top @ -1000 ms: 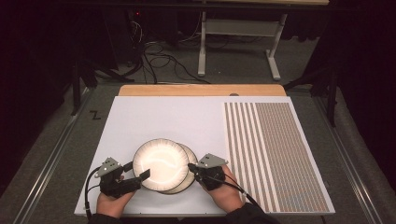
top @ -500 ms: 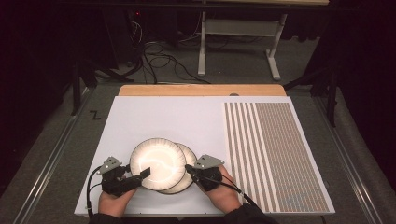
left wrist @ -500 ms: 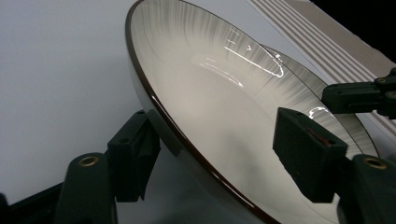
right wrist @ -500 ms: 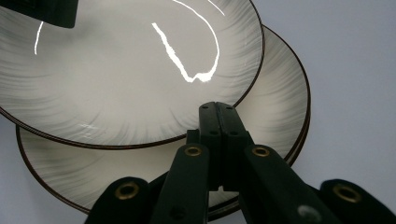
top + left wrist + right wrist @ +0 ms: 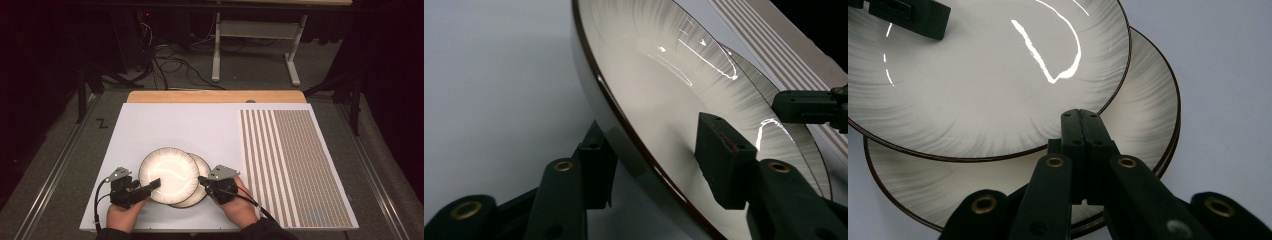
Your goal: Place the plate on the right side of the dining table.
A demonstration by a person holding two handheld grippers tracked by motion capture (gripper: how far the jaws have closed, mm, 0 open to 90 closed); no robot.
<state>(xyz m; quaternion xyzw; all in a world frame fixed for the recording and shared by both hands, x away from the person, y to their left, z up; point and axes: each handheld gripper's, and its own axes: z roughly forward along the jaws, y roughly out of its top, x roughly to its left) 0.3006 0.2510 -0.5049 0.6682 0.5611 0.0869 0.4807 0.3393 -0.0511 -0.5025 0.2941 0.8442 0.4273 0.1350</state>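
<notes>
near the white counter's (image 5: 165, 125) front edge, the upper white dark-rimmed ceramic plate's (image 5: 167, 172) rim is straddled by the left tool's (image 5: 150, 186) closing jaws; the right tool (image 5: 202, 181), fully closed, rests on the lower plate (image 5: 202, 167).

- You are working in a lab or recording studio, not a home: black curtains close in the dark surroundings.
- Your tabletop (image 5: 165, 125) is a plain white board on a wooden panel (image 5: 215, 96), with a striped test mat (image 5: 292, 165) along its right side.
- Loose cables (image 5: 170, 65) trail over the grey carpet floor (image 5: 45, 165) beyond it.
- A metal frame on feet (image 5: 255, 35) stands behind, and metal rails (image 5: 55, 170) run along the floor at both sides.
- A small red indicator light (image 5: 146, 14) glows on equipment in the dark at the back.
</notes>
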